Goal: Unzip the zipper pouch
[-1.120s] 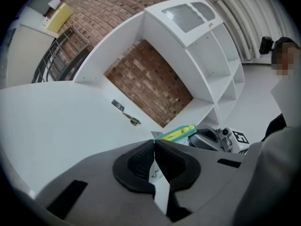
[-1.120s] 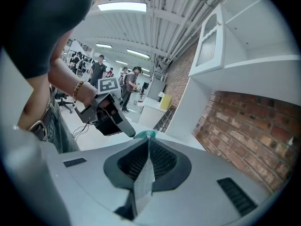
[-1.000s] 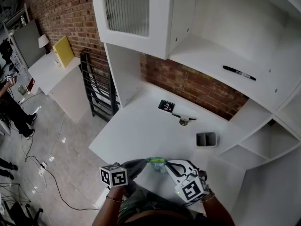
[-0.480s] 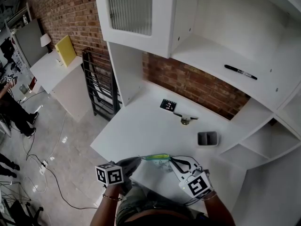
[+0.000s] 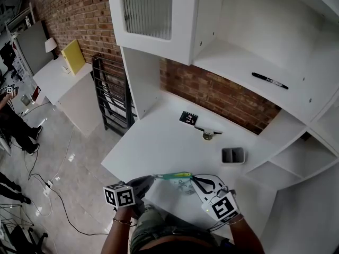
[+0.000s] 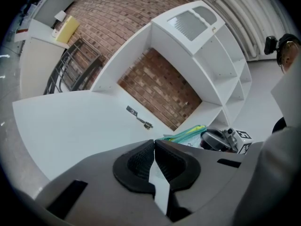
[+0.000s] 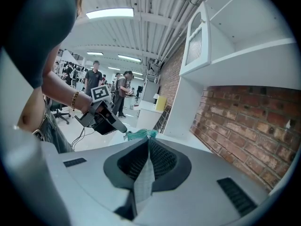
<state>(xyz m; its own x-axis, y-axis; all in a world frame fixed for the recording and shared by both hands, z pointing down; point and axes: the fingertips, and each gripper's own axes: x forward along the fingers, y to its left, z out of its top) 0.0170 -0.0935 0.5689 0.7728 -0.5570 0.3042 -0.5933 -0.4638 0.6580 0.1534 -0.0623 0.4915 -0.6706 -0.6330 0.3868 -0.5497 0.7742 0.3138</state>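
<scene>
Your left gripper (image 6: 154,145) has its fingers pressed together on a thin pale sheet of the zipper pouch (image 5: 180,182), which runs down between the pads. Your right gripper (image 7: 148,142) is clamped the same way, pinching a pale, grid-textured edge of the same pouch. The pouch spans the gap between the two sets of fingertips, above the near edge of the white desk (image 5: 159,142). Its green zipper (image 5: 172,175) runs along the pouch's far side, just beyond the fingertips, from one gripper to the other.
</scene>
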